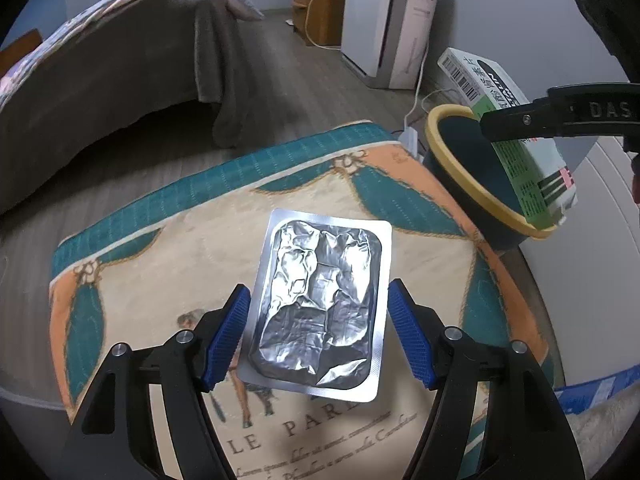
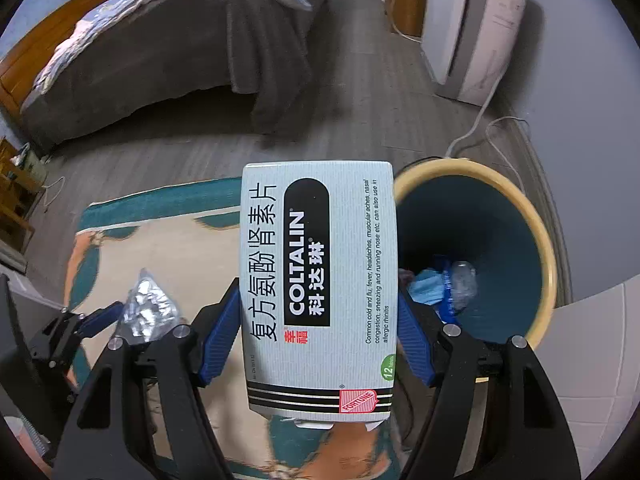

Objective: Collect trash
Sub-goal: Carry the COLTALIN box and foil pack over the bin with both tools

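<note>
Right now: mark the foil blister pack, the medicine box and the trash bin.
foil blister pack (image 1: 320, 304), left wrist view, on the crumpled foil centre.
medicine box (image 2: 320, 280), right wrist view, on the printed front face.
trash bin (image 2: 532, 216), right wrist view, on the yellow rim.

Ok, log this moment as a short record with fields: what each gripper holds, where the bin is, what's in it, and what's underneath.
left gripper: shut on foil blister pack, held above the rug
right gripper: shut on medicine box, close to the bin's rim
bin: dark blue, yellow rim, on the floor beside the rug
bin contents: blue scraps and clear plastic at the bottom
surface below: patterned rug on a grey wood floor
</note>
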`<state>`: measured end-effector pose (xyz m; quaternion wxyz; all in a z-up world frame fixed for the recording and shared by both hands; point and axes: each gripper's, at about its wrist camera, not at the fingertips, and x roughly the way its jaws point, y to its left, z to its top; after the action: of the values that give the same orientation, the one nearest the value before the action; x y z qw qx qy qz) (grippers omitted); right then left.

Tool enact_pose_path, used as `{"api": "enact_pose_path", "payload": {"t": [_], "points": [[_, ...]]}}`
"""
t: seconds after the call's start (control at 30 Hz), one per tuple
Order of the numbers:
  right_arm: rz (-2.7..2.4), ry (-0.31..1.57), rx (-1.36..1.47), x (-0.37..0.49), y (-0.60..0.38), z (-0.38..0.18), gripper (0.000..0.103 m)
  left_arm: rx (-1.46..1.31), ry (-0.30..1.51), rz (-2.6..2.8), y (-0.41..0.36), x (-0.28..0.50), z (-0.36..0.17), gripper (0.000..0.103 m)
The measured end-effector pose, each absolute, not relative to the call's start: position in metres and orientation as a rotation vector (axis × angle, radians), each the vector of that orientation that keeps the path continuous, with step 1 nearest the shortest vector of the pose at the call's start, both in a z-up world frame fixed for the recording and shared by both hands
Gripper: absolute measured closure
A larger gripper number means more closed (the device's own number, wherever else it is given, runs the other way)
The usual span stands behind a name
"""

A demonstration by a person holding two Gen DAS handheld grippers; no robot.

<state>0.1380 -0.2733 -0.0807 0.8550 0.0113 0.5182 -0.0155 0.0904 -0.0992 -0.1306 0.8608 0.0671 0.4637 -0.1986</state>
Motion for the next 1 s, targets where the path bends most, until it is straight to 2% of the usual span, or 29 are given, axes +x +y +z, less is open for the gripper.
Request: {"api": "enact_pose_path", "payload": {"t": [0.4,0.67,1.0], "points": [[-0.085,1.119,0.025,0.143,-0.337,-0.098,0.033,0.193,0.926,-0.464,-0.144,0.098,-0.122,0.032],[-0.178,1.103,0.14,0.141,-0.415,-0.1,0.033,0.227,0.842,-0.566,-0.208,0.108,-0.09,0.032],[-0.278,1.103,0.253,0.128,-0.481,-0.108,0.033,0.333,0.858,-0.65,-0.29,0.136,-0.102,0.032]]}}
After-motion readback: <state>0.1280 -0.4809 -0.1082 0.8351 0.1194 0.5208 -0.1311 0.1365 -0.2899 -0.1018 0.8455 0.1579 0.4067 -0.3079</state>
